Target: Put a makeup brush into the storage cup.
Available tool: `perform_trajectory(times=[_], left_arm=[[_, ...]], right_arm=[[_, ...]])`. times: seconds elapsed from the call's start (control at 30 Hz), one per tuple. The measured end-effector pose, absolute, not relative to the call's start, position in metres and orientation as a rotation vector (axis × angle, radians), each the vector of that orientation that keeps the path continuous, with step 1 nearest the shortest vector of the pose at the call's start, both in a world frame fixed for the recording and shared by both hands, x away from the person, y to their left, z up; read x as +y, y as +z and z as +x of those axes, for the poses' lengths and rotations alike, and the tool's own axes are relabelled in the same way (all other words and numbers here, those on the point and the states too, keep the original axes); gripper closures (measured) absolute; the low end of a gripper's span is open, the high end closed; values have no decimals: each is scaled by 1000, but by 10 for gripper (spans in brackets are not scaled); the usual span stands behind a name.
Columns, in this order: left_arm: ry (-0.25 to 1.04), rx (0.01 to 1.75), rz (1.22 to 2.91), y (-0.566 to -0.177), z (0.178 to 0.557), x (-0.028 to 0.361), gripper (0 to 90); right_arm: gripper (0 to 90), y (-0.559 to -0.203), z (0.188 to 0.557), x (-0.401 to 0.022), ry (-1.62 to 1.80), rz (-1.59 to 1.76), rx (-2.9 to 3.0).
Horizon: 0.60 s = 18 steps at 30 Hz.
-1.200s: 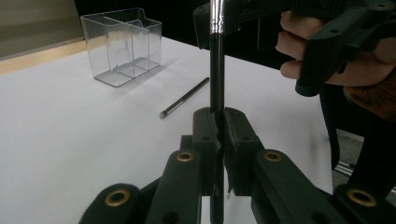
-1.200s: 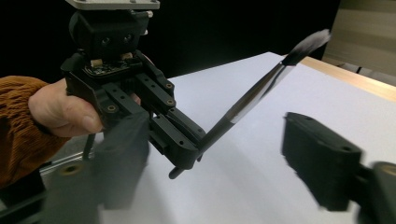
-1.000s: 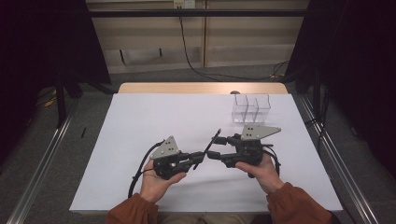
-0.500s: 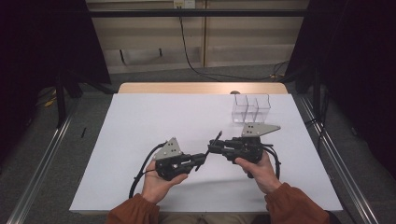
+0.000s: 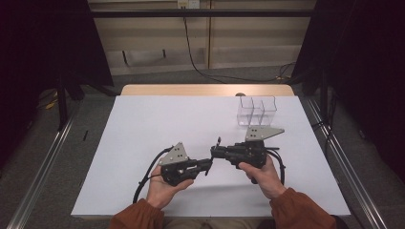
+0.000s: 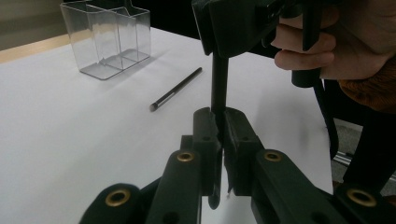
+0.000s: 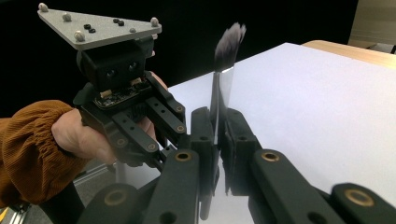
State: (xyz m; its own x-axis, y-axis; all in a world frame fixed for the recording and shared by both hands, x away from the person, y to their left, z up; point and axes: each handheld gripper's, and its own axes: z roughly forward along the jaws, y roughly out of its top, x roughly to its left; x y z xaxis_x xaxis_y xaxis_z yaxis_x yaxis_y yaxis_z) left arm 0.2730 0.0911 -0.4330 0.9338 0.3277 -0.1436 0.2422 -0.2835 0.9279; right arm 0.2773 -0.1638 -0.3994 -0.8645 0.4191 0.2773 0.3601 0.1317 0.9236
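Handover above the table | my left gripper (image 5: 208, 164) and right gripper (image 5: 215, 151) both clamp one makeup brush (image 7: 228, 44) (right jaws just closed) | risk: brush twists if I tug unevenly | spare brush (image 6: 175, 89), clear organizer (image 5: 257, 109) beyond.

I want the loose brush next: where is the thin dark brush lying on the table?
In the left gripper view, the thin brush lies flat on the white table, just beside the clear organizer.

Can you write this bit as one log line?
left gripper: shut on brush | right gripper: just closed on brush | second brush: on table by holder
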Motion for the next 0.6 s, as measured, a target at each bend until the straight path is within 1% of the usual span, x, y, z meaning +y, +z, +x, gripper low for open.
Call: perform_trajectory(times=[0.37,0.5,0.6], left_arm=[[85,425,1858,-434,273,92,824],[93,439,1860,-436,273,92,772],[98,449,1851,-436,273,93,701]], right_arm=[[844,-398,276,-164,1877,793,2318],[844,-396,275,-165,1883,784,2311],[844,-396,275,-165,1880,784,2310]])
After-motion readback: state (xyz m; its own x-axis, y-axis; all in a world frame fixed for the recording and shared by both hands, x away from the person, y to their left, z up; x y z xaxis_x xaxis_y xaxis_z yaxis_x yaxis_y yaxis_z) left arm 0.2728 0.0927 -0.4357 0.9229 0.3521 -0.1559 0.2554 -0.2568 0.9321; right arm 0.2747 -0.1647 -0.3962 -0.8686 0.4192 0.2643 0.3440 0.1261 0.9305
